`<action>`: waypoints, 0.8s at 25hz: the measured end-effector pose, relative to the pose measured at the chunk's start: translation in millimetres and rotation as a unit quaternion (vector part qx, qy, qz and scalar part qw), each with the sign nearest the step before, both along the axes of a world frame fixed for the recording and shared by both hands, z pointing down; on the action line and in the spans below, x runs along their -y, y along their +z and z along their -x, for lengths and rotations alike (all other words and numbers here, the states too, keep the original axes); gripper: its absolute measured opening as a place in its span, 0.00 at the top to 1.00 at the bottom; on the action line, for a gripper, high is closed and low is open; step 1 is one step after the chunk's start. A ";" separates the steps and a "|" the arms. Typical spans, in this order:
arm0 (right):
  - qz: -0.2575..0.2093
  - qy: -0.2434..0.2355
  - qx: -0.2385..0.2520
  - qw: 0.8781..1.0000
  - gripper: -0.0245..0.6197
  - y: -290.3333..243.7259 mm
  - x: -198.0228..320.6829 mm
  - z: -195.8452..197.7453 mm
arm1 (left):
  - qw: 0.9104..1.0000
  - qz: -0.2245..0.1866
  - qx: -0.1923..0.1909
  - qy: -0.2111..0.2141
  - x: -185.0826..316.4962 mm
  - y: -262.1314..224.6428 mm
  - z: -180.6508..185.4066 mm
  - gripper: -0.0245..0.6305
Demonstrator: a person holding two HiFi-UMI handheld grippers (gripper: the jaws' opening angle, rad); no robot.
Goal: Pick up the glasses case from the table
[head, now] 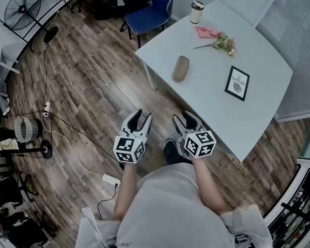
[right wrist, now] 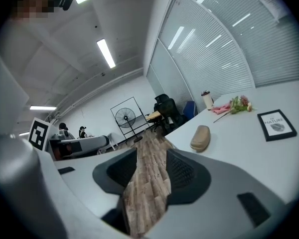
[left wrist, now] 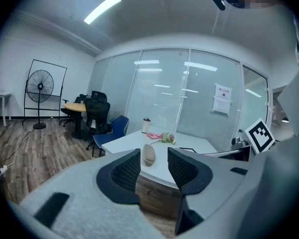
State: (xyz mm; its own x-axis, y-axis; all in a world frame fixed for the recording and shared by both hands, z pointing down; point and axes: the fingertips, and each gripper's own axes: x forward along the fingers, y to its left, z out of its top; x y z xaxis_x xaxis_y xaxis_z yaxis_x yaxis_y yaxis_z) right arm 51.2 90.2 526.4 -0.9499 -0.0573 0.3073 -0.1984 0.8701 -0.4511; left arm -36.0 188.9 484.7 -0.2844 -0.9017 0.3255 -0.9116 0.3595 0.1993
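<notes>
Left gripper point(head: 141, 119): fingers point(left wrist: 120, 176) standing moderately apart, holding nothing; held over the wooden floor point(head: 93, 97), short of the worktop point(head: 258, 112). Right gripper point(head: 185, 119): fingers point(right wrist: 187, 176) likewise parted and empty, with only floorboards showing in the gap; beside the left gripper and near the worktop's near edge. Glasses case point(head: 181, 68): tan, oblong, closed, lying flat on the white worktop well ahead of both pairs of fingers, untouched. In the left gripper view it lines up with the gap between the fingers; in the right gripper view it sits ahead and to the right of the fingers. Beyond the case from the fingers: lidded cup point(head: 197, 12), upright at the far corner; pink cloth point(head: 206, 32) and a spray of flowers point(head: 225, 44), lying together. Black-framed print point(head: 237, 82): flat, ahead and right of the fingers, beside the case. Off the worktop: blue chair point(head: 154, 6), ahead of the fingers; standing fan point(head: 22, 9), far to their left.
</notes>
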 end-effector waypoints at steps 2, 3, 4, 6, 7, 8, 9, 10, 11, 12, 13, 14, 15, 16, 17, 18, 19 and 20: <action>0.000 -0.001 0.001 1.000 0.68 -1.2 17.3 15.8 | 1.000 -0.002 0.004 0.003 18.6 -3.7 14.3 0.72; 0.000 -0.001 0.002 1.000 0.68 -2.4 26.2 23.3 | 1.000 -0.003 0.007 0.005 27.5 -6.1 21.3 0.72; 0.001 0.000 0.003 1.000 0.68 -4.1 35.1 30.5 | 1.000 -0.003 0.009 0.006 35.9 -8.6 28.1 0.72; 0.002 0.000 0.006 1.000 0.68 -7.5 52.5 44.5 | 1.000 -0.005 0.011 0.005 51.2 -13.3 41.3 0.72; 0.002 0.000 0.008 1.000 0.68 -8.9 60.8 51.8 | 1.000 -0.005 0.013 0.005 58.5 -14.9 47.9 0.72; 0.002 -0.001 0.009 1.000 0.68 -9.4 68.6 58.8 | 1.000 -0.005 0.014 0.005 65.7 -15.3 54.0 0.72; 0.003 -0.002 0.010 1.000 0.68 -8.8 75.8 64.8 | 1.000 -0.004 0.015 0.004 72.5 -14.4 59.2 0.72; 0.005 -0.003 0.009 1.000 0.68 -7.0 82.1 69.5 | 1.000 -0.002 0.014 0.004 78.6 -12.2 63.3 0.72; 0.008 -0.004 0.008 1.000 0.68 -4.1 87.5 73.0 | 1.000 0.000 0.013 0.003 84.1 -9.2 66.6 0.72; 0.012 -0.003 0.007 1.000 0.68 -0.5 92.4 75.6 | 1.000 0.003 0.011 0.002 89.0 -5.8 69.3 0.72; 0.017 -0.003 0.005 1.000 0.68 3.2 97.1 78.3 | 1.000 0.005 0.010 0.001 93.8 -2.7 72.1 0.72; 0.021 -0.002 0.004 1.000 0.68 6.8 101.8 81.5 | 1.000 0.006 0.009 0.000 98.6 -0.4 75.3 0.72; 0.023 -0.003 0.001 1.000 0.68 9.9 106.2 85.0 | 1.000 0.007 0.008 -0.001 102.9 1.2 78.5 0.72; 0.025 -0.003 -0.001 1.000 0.68 12.4 109.8 88.4 | 1.000 0.007 0.008 -0.001 106.3 2.4 81.2 0.72; 0.026 -0.003 -0.003 1.000 0.68 14.3 112.7 90.9 | 1.000 0.008 0.007 0.000 108.6 3.7 83.0 0.72; 0.027 -0.004 -0.005 1.000 0.68 15.9 115.1 92.3 | 1.000 0.009 0.006 0.000 110.1 5.5 84.1 0.72; 0.028 -0.003 -0.006 1.000 0.68 17.1 117.3 92.8 | 1.000 0.011 0.005 0.001 111.6 7.8 84.7 0.72; 0.029 -0.002 -0.006 1.000 0.68 18.4 119.6 92.5 | 1.000 0.012 0.003 0.001 113.2 10.3 85.1 0.72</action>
